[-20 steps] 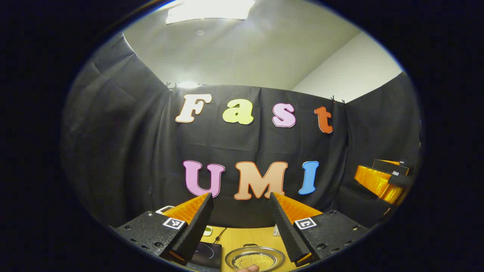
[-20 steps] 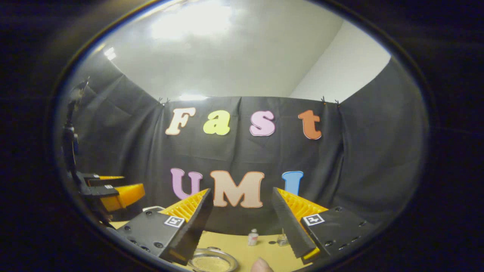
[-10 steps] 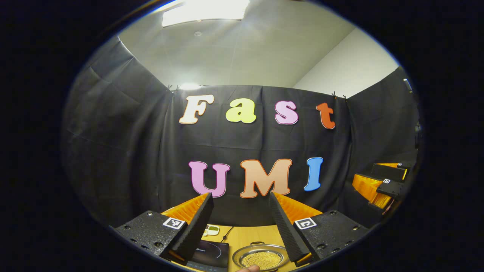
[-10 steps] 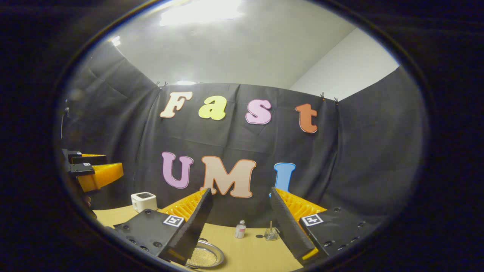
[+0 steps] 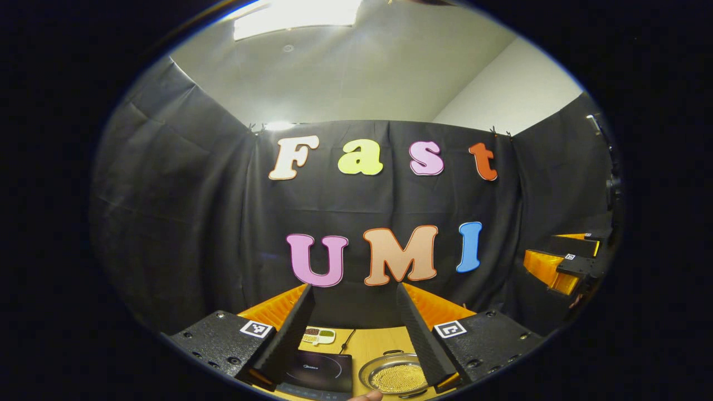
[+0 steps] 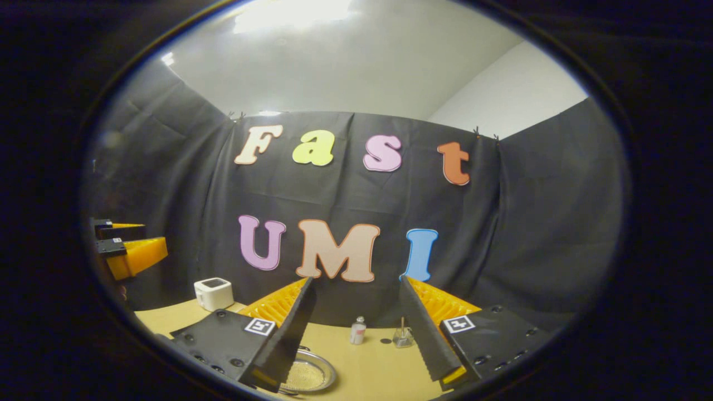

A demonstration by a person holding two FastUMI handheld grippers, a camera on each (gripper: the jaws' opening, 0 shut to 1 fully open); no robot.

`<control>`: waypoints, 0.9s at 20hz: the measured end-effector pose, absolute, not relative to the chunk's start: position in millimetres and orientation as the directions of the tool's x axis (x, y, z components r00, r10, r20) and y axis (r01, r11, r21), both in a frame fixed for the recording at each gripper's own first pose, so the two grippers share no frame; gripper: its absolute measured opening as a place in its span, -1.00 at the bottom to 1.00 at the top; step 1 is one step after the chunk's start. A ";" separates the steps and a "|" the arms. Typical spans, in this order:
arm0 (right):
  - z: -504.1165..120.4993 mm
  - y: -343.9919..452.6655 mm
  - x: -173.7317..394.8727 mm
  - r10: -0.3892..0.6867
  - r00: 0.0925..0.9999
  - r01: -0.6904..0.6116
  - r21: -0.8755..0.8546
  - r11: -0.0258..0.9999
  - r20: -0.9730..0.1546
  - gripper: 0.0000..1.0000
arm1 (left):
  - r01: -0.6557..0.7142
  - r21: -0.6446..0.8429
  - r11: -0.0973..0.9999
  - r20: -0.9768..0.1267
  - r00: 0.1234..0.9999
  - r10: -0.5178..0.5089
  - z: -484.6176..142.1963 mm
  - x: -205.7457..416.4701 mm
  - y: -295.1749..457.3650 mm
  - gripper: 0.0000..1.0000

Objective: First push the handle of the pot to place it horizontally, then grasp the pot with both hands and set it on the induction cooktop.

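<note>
While both cameras look toward the black cloth wall [image 5: 184, 211], the wooden surface [image 6: 379, 373] shows low in each view and carries every item observed. In the left gripper view, the induction cooktop [image 5: 320, 372], a flat black slab, lies on the surface behind the left finger, with a dark cable [image 5: 350, 336] running back from it. The pot [image 5: 396, 375], a shallow metal vessel holding fine yellow grains, sits on the surface just beside the cooktop, to its right, and is not on it; its handle cannot be made out. The right gripper view shows the same pot [image 6: 307, 376] partly behind the left finger.

The left gripper [image 5: 355, 334] hangs above the surface with fingers spread wide and nothing between them. The right gripper [image 6: 356, 334] is likewise held clear, fingers well apart and empty. Each gripper also appears at the edge of the other's view, orange and black.

A white box-shaped device [image 6: 213, 293] stands near the wall at the left of the right gripper view. A small dish with compartments [image 5: 318, 335] lies behind the cooktop. A small bottle [image 6: 357, 331] and a small glass jar [image 6: 402, 336] stand near the wall, close together but apart. A fingertip [image 5: 367, 396] shows at the bottom edge of the left gripper view.
</note>
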State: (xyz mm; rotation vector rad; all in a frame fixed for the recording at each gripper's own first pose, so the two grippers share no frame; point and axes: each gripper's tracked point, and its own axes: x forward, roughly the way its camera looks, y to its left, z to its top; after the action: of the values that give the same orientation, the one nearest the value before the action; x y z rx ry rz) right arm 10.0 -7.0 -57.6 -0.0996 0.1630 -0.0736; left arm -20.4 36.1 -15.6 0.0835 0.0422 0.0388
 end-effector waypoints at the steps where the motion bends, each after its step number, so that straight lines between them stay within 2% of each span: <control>1: -59.5 -4.3 10.1 -0.083 0.984 0.067 -0.100 0.993 -0.161 0.79 | -0.033 0.090 0.995 -0.041 0.999 0.036 -16.9 -20.3 38.2 0.70; 5: -65.9 8.6 10.0 -0.088 0.981 0.073 -0.089 0.993 -0.176 0.77 | -0.015 0.096 0.995 -0.043 0.999 0.020 -21.3 -16.9 47.9 0.70; 6: -66.9 14.0 9.4 -0.081 0.980 0.067 -0.081 0.994 -0.183 0.62 | -0.009 0.089 0.996 -0.044 0.999 0.013 -22.6 -15.7 49.2 0.72; 7: -69.9 18.0 7.6 -0.079 0.978 0.066 -0.075 0.995 -0.192 0.60 | -0.003 0.082 0.997 -0.053 0.999 0.007 -27.4 -15.0 51.6 0.70; 8: -71.1 21.6 5.9 -0.070 0.977 0.057 -0.068 0.996 -0.201 0.36 | 0.003 0.075 0.997 -0.061 0.998 0.002 -30.9 -14.6 53.8 0.79; 9: -75.8 23.2 4.3 -0.069 0.974 0.056 -0.068 0.996 -0.214 0.24 | 0.003 0.071 0.997 -0.070 0.998 0.002 -33.9 -13.9 56.6 0.79; 10: -81.3 24.1 4.7 -0.068 0.970 0.053 -0.070 0.996 -0.234 -0.09 | 0.000 0.069 0.998 -0.075 0.997 0.005 -35.6 -13.4 60.0 0.80; 11: -89.5 19.9 2.6 -0.088 0.963 0.068 -0.085 0.994 -0.256 -0.20 | -0.005 0.068 0.998 -0.078 0.997 0.010 -36.8 -11.6 62.7 0.80; 13: -106.6 25.4 7.4 -0.068 0.948 0.041 -0.091 0.995 -0.311 -0.72 | -0.010 0.062 0.998 -0.079 0.997 0.015 -39.1 -6.3 62.8 0.80; 15: -127.5 30.7 8.0 -0.014 0.928 -0.012 -0.068 0.998 -0.373 -0.92 | -0.013 0.057 0.998 -0.093 0.996 0.018 -47.3 0.5 59.4 0.80; 16: -130.6 31.5 8.6 0.004 0.923 -0.028 -0.055 0.998 -0.386 -0.98 | -0.012 0.052 0.999 -0.103 0.995 0.017 -51.9 3.2 56.9 0.80; 17: -135.9 31.6 9.0 0.022 0.918 -0.042 -0.041 0.998 -0.396 -0.98 | -0.008 0.047 0.999 -0.111 0.994 0.013 -55.0 8.8 52.3 0.89; 18: -144.4 34.0 10.4 0.048 0.909 -0.061 -0.018 0.998 -0.415 -0.92 | -0.005 0.049 0.999 -0.125 0.992 0.011 -59.2 12.1 49.3 0.72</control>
State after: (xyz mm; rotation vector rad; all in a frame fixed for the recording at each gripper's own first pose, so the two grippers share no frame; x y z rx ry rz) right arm 10.4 34.0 -144.4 -0.0309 0.4273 0.0562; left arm 12.1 49.3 -59.2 0.0481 0.1260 0.0080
